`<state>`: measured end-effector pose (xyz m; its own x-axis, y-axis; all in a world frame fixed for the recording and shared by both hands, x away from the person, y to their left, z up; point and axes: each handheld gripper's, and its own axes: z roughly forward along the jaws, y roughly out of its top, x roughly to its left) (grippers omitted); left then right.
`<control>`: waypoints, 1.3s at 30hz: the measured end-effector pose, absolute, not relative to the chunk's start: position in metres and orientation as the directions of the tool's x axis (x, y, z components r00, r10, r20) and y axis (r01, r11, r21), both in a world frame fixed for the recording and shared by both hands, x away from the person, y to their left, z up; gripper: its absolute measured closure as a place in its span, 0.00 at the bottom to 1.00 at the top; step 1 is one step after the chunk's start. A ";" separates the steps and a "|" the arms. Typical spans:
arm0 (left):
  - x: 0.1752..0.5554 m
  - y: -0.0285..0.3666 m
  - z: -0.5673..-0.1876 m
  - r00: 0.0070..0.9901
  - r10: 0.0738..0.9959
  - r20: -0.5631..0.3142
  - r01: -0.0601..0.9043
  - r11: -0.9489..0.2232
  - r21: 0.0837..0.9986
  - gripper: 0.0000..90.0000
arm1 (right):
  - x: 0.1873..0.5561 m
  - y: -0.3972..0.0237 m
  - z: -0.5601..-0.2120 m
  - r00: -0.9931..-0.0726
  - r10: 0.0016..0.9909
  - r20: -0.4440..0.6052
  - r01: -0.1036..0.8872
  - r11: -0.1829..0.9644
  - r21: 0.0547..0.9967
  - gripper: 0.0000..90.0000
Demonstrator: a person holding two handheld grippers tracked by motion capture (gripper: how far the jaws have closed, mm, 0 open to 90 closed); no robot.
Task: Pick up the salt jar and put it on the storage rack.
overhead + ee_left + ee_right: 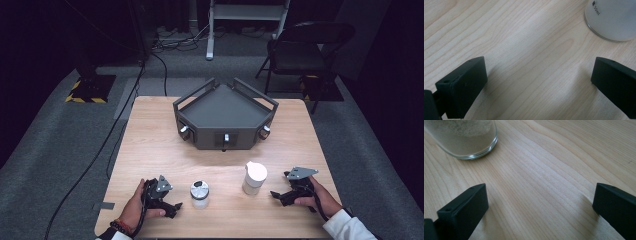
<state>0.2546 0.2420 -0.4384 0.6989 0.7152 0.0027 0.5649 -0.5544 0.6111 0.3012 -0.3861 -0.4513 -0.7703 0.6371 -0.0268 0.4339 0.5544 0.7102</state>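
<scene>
Both grippers sat low in the high view w/ jaws spread wide, nothing betw them. Left gripper (167,199) lower left; right gripper (287,192) lower right. Small jar (199,194) and white bottle (254,177) stood apart betw them on the table (150,135). Dark tray (225,117) at frame center, further back.

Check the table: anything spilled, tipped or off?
Nothing stands out. The small jar and the white bottle both stand upright on the table, with no spill visible around either. The grey tray sits square at the back. Both grippers, left and right, rest open on the wood.
</scene>
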 end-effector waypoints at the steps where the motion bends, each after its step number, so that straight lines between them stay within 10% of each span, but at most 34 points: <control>1: 0.255 0.242 -0.438 0.699 0.715 0.003 0.565 -0.554 0.611 0.00 | 0.301 -0.386 -0.451 -0.770 0.637 -0.027 0.434 0.554 0.710 0.00; 39: 0.236 0.240 -0.417 0.814 0.580 -0.027 0.360 -0.468 0.807 0.01 | 0.301 -0.386 -0.451 -0.771 0.636 -0.027 0.433 0.555 0.710 0.00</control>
<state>0.2359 0.2399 -0.4173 0.8142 0.5799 -0.0270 0.3598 -0.4676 0.8074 0.3014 -0.3863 -0.4514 -0.7714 0.6358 -0.0265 0.4330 0.5549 0.7103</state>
